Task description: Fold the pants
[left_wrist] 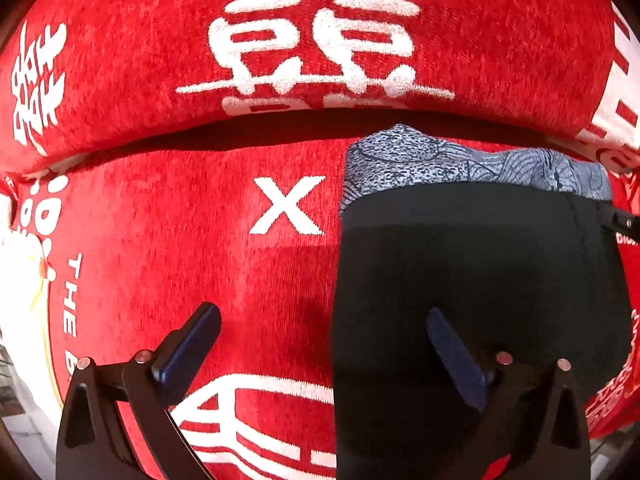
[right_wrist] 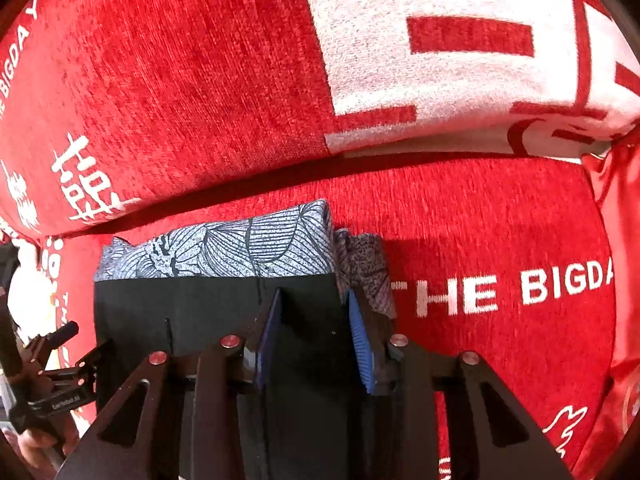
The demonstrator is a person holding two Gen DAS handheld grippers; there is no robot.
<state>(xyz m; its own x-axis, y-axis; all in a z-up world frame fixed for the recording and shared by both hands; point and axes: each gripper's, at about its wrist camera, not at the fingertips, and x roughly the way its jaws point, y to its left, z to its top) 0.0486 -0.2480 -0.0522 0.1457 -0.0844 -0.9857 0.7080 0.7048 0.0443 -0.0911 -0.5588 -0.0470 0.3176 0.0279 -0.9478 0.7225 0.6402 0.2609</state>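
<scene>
My left gripper [left_wrist: 324, 344] gapes wide, holding nothing; my right gripper [right_wrist: 316, 336], jaws half open, straddles the black pants [right_wrist: 208, 312]. I should pinch the edge squarely before folding.

Left wrist view: the pants [left_wrist: 472, 280] run off the bottom edge, near end unseen; their right side is partly covered by the left gripper's right finger [left_wrist: 456, 356]. The patterned cloth [left_wrist: 472, 164] is overlapped along its near edge by the pants, so its full extent is unknown. The seat cushion [left_wrist: 180, 240] lettering "THE B…" is cut short. Right wrist view: the right gripper [right_wrist: 316, 340] hides the pants' near part; whether its pads touch the fabric cannot be told. The left gripper [right_wrist: 76, 344] is clipped at the left edge, its jaws unreadable there.
</scene>
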